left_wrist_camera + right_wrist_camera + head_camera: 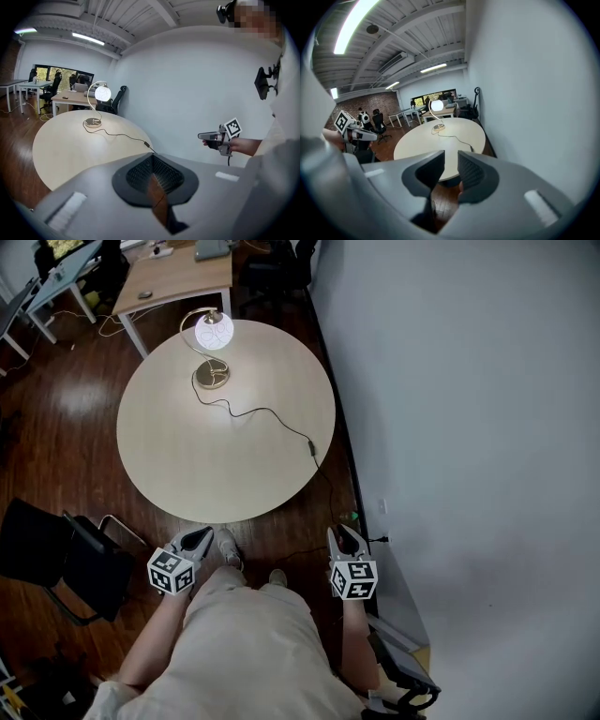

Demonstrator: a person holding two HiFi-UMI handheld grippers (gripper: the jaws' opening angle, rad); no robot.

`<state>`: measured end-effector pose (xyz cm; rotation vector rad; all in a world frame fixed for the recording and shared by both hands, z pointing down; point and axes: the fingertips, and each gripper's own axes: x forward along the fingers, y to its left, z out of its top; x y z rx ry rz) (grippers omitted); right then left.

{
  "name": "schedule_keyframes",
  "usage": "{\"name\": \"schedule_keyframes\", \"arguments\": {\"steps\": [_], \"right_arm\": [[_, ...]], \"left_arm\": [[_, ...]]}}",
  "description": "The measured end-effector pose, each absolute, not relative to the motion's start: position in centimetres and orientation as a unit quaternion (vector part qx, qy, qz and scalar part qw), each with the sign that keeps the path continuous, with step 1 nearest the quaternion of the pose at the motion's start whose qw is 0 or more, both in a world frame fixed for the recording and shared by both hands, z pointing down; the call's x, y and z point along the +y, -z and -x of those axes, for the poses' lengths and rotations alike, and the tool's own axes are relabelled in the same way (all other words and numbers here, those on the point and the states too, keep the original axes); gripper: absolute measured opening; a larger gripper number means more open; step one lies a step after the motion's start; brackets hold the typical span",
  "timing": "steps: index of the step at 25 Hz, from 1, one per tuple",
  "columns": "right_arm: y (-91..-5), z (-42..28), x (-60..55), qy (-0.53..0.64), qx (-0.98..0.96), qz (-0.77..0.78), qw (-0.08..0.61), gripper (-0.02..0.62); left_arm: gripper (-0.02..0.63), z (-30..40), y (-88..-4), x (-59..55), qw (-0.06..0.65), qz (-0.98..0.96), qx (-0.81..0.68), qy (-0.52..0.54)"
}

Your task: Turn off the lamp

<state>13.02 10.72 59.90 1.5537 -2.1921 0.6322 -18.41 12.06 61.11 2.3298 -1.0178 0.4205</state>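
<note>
At the far left, a black chair [56, 554] stands on the dark, glossy wooden floor [56, 427]. Next to it, the left gripper [200, 540] is held low before the person's legs, well short of the table. Its grey jaws are pressed together at the tips, ribbed black pads meeting, with nothing between them. Ahead lies the round table [187, 456], with a pale, matte, smooth top. The lamp [214, 331] stands near its far edge. It has a white glowing globe, a thin curved brass-coloured stem and a flat round base [211, 378] of the same metal. From the base, a thin black cord [267, 412] snakes rightward across the top to a small dark inline block [311, 447] near the table's right rim, then drops over the edge. The right gripper [345, 536] is also held low, near the table's near-right edge. Its jaws stand apart with a clear gap, holding nothing. A plain, smooth grey wall [469, 381] fills the right side
</note>
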Motion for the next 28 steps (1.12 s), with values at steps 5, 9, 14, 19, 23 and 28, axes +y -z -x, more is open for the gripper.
{"name": "schedule_keyframes", "arguments": {"steps": [5,9,14,19,23,28], "right_arm": [[-60.0,-9.5,7.5,-0.219,-0.775,-0.553,0.216,0.087],[-59.5,-7.9,5.1,-0.206,-0.768,-0.557,0.239,0.087],[-58.9,-6.7,2.6,-0.199,-0.755,-0.572,0.250,0.087],[-59.2,-5.7,1.1,-0.197,-0.744,-0.582,0.263,0.087],[-60.2,-5.4,-0.4,-0.205,-0.740,-0.579,0.273,0.087],[-62.2,-6.0,-2.1,-0.221,-0.744,-0.565,0.280,0.087]], "left_arm": [[-0.014,21.5,-61.1,6.8,0.272,-0.874,-0.372,-0.153],[-0.015,23.9,-61.0,3.3,0.271,-0.876,-0.370,-0.149],[-0.015,26.6,-61.1,0.3,0.267,-0.880,-0.363,-0.148],[-0.015,27.7,-61.5,-1.2,0.264,-0.887,-0.352,-0.140],[-0.015,27.1,-62.3,-1.2,0.276,-0.888,-0.338,-0.146],[-0.015,25.8,-63.0,-0.1,0.298,-0.879,-0.336,-0.158]]}}
